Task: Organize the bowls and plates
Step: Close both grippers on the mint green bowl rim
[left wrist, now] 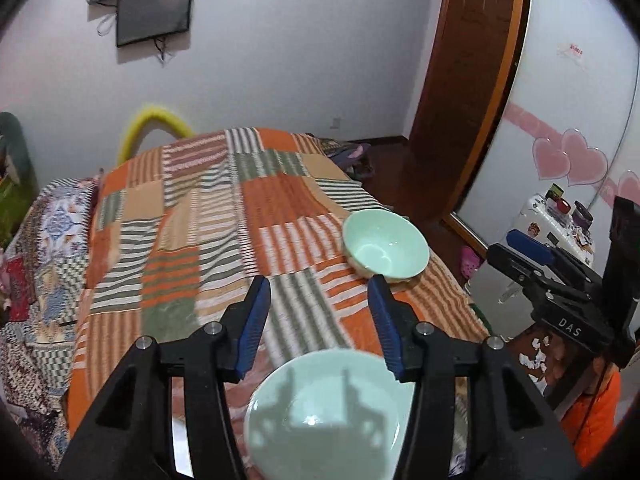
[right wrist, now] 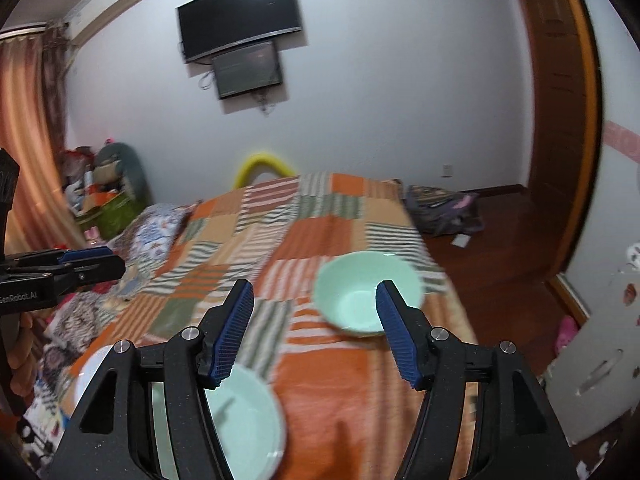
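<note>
- Two grippers are up over a bed, and both have let go: nothing sits between their blue pads.
- Seen from the left wrist, the left gripper (left wrist: 320, 316) has its jaws apart, with only the blanket showing in the gap.
- Seen from the right wrist, the right gripper (right wrist: 316, 328) also has its jaws apart and grips nothing. That picture is a bit blurry.
- Each gripper shows up at the side of the other one's view, held above the bed.
- Right under the left gripper is a near green bowl (left wrist: 328, 412). It stands upright by the near edge of the bed, and the gripper's shadow falls inside it.
- From the right wrist, this same bowl (right wrist: 244, 416) lies low and left, partly behind the left finger.
- Something white peeks out just left of it, but it is too hidden to tell what it is.
- Another far green bowl (left wrist: 384, 244) is further off, near the right edge of the bed, and looks a little tilted. The two bowls are well apart.
- From the right wrist, the right finger covers part of that far bowl (right wrist: 360, 292).
- Both bowls rest on a striped patchwork blanket (left wrist: 208, 208) in orange, green and tan.
- Behind the bed are a white wall and two dark screens (right wrist: 240, 28).
- A brown wooden door frame (left wrist: 472, 80) stands to the right.
</note>
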`<state>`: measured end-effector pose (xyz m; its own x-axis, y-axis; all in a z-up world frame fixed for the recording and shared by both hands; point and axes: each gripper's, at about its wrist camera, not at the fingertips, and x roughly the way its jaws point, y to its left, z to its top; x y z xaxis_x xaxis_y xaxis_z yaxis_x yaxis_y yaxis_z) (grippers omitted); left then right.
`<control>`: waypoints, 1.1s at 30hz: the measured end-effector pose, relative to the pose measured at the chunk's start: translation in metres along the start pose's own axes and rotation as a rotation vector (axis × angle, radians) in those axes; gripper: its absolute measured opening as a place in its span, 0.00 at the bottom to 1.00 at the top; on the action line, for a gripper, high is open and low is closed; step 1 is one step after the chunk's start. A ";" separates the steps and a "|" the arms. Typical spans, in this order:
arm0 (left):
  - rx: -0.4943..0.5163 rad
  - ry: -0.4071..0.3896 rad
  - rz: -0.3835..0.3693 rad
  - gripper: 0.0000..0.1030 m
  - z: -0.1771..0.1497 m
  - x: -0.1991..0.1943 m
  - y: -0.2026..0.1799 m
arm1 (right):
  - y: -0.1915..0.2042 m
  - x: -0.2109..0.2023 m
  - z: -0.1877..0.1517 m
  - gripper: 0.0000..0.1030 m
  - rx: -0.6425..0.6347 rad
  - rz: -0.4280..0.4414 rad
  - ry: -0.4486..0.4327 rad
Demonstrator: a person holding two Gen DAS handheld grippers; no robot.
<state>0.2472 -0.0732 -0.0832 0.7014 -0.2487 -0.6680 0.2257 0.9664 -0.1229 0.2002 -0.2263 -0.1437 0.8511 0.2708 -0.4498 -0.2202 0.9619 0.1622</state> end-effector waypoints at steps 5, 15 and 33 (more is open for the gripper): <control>-0.009 0.023 -0.032 0.49 0.017 0.050 -0.014 | -0.032 0.019 0.000 0.58 0.053 -0.044 0.019; -0.051 0.154 -0.109 0.44 0.022 0.161 -0.016 | -0.071 0.083 -0.014 0.57 0.120 -0.070 0.125; -0.062 0.244 -0.142 0.12 0.013 0.239 -0.022 | -0.084 0.137 -0.039 0.23 0.180 -0.018 0.261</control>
<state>0.4184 -0.1552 -0.2307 0.4803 -0.3663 -0.7970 0.2632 0.9269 -0.2674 0.3172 -0.2689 -0.2530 0.6980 0.2768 -0.6604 -0.0986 0.9506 0.2943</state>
